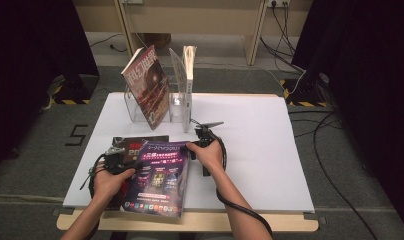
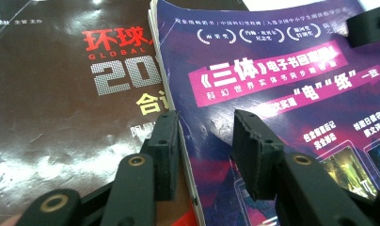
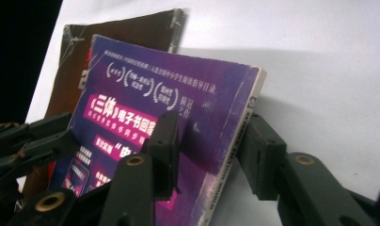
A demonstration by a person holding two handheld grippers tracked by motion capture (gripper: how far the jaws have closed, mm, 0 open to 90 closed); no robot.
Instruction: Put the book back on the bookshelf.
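A purple magazine (image 1: 160, 175) lies tilted over a dark brown magazine (image 1: 135, 142) at the table's near left, and its near edge reaches past the table front. My left gripper (image 1: 124, 159) is at its left page edge. In the left gripper view the edge of the purple magazine (image 2: 282, 84) runs between the jaws of my left gripper (image 2: 204, 127), one above the cover, one beside the dark magazine (image 2: 51, 117). My right gripper (image 1: 196, 145) holds the far right corner. There the spine of the purple magazine (image 3: 146, 94) fills my right gripper (image 3: 211, 127).
A clear rack (image 1: 140, 107) at the back of the white tabletop (image 1: 260, 150) holds a leaning red magazine (image 1: 147, 85) and an upright white book (image 1: 187, 75). Bare white surface spreads to the right. Cables (image 1: 330, 165) lie on the floor to the right.
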